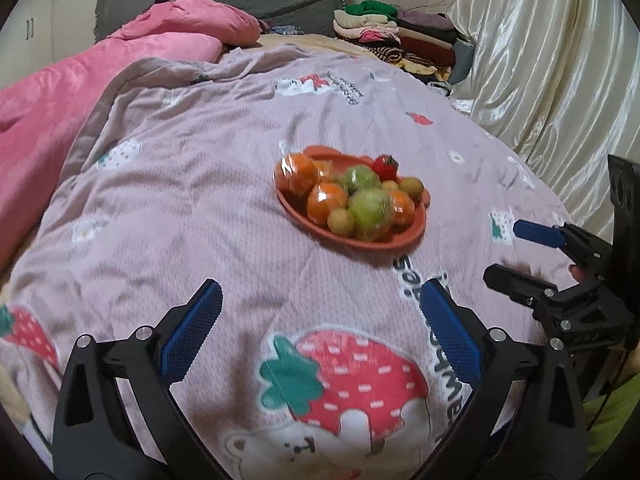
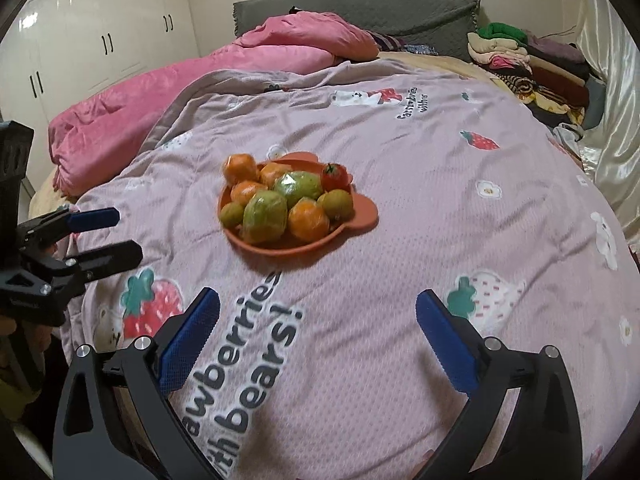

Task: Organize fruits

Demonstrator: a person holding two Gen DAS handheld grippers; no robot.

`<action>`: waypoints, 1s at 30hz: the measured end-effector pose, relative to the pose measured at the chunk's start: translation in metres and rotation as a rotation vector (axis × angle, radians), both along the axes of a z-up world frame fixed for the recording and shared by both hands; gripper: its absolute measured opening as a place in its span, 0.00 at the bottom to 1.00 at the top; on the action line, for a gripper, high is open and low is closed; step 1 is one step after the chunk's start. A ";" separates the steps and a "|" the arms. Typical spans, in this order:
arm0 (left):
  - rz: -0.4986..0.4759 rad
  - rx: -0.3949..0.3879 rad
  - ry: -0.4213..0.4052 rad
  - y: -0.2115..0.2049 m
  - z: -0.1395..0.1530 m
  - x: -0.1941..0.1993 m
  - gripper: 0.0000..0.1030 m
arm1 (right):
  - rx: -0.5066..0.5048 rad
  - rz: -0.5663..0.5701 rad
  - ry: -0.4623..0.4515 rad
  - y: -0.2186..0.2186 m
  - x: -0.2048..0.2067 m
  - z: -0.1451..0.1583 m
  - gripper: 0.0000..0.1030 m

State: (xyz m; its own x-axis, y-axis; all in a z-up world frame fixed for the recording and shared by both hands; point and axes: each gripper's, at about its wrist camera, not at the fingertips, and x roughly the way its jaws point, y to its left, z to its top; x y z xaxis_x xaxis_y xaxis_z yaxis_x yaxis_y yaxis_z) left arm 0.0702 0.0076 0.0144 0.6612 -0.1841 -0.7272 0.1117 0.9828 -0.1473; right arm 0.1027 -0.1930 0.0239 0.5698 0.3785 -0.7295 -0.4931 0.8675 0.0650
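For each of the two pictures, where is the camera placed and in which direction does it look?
Left wrist: sits on the left gripper, looks down across the blanket at the plate of fruits; the right gripper shows at right.
Right wrist: sits on the right gripper, same direction; the left gripper shows at left.
Shared: plate, blanket, both grippers open and empty.

Bedspread bare all round the fruit plate; approach from the near side unobstructed. Pink duvet bunched far left, clothes stack far right.
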 end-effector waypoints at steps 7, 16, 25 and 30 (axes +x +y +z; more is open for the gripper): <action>0.003 0.010 0.031 -0.002 -0.017 -0.007 0.91 | -0.029 -0.009 0.018 -0.003 -0.014 -0.009 0.95; 0.005 0.005 0.032 -0.003 -0.019 -0.010 0.91 | -0.028 -0.034 0.025 -0.008 -0.016 -0.014 0.95; 0.002 0.002 0.035 -0.006 -0.019 -0.011 0.91 | -0.033 -0.035 0.021 -0.004 -0.016 -0.015 0.95; -0.001 0.002 0.039 -0.007 -0.018 -0.012 0.91 | -0.037 -0.033 0.022 -0.002 -0.016 -0.015 0.95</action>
